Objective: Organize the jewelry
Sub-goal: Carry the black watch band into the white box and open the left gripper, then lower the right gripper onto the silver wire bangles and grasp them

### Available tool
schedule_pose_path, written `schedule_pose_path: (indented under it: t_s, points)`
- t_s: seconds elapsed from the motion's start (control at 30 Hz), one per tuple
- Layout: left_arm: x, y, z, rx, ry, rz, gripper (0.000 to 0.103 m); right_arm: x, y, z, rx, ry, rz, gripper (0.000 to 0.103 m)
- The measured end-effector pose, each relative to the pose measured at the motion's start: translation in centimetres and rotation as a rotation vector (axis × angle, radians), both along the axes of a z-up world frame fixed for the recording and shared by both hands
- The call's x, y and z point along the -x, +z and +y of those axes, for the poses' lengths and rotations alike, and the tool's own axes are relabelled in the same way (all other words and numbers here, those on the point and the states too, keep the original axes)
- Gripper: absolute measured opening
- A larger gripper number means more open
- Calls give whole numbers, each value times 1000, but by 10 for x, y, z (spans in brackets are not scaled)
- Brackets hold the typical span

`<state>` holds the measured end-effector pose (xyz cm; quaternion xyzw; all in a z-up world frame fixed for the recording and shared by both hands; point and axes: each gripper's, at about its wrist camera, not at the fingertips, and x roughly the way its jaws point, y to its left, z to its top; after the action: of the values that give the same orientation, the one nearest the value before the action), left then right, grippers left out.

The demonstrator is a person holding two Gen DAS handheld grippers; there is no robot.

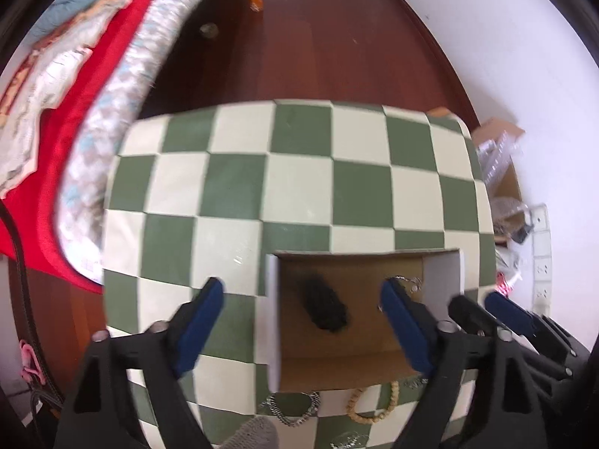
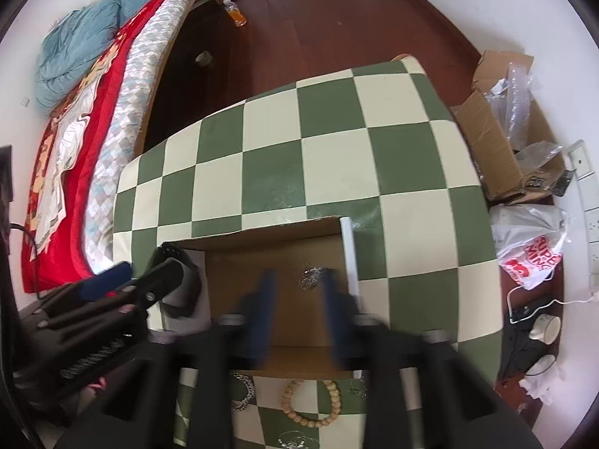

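1. A shallow cardboard box point(image 2: 277, 284) is set at the near side of the checkered table point(image 2: 337, 142), open side up, seemingly so that jewelry can be dropped in from above.
2. A silver chain point(image 2: 311, 276) lies inside the box toward 1 o'clock, and a dark bundle point(image 1: 325, 308) lies near its middle; these are judged already sorted.
3. A wooden bead bracelet point(image 2: 312, 402) and a silver link bracelet point(image 2: 243, 393) are left on the table at 6 o'clock, just outside the box's near edge, within easy reach.
4. The left hand-held gripper point(image 1: 303, 325) is held with fingers wide apart and empty over the box's left wall.
5. The right hand-held gripper point(image 2: 299, 314) is seen with fingers apart, nothing between them, over the box.
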<state>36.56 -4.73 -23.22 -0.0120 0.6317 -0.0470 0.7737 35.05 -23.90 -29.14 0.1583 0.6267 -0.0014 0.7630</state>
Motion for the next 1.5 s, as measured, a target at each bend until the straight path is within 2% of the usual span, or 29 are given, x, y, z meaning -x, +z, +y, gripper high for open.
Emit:
schedule_pose_path:
  t_s: [0.1, 0.17, 0.23, 0.3, 0.47, 0.73, 0.9, 1.3, 1.4, 1.5]
  points:
    - [3, 15, 11, -68, 26, -70, 103, 5, 6, 0, 41, 12, 1, 63]
    - [7, 23, 20, -137, 45, -121, 103, 10, 9, 2, 99, 22, 9, 72]
    - [13, 25, 27, -192, 58, -149, 103, 15, 11, 8, 145, 51, 12, 90]
    - [23, 24, 34, -222, 64, -173, 103, 21, 10, 13, 177, 68, 18, 96]
    - [55, 16, 43, -254, 55, -212, 103, 43, 3, 28, 206, 95, 23, 101]
    - [95, 19, 50, -264, 51, -266, 103, 81, -1, 42, 246, 84, 4, 101]
    - [118, 34, 54, -243, 63, -300, 103, 102, 18, 45, 280, 72, -58, 102]
    - [171, 78, 58, -191, 64, -387, 103, 149, 90, 47, 336, 23, -240, 103]
    - [181, 82, 59, -178, 58, -391, 103, 159, 103, 49, 340, 11, -272, 103]
    - [187, 75, 60, -196, 50, -377, 103, 170, 106, 47, 311, -2, -271, 103]
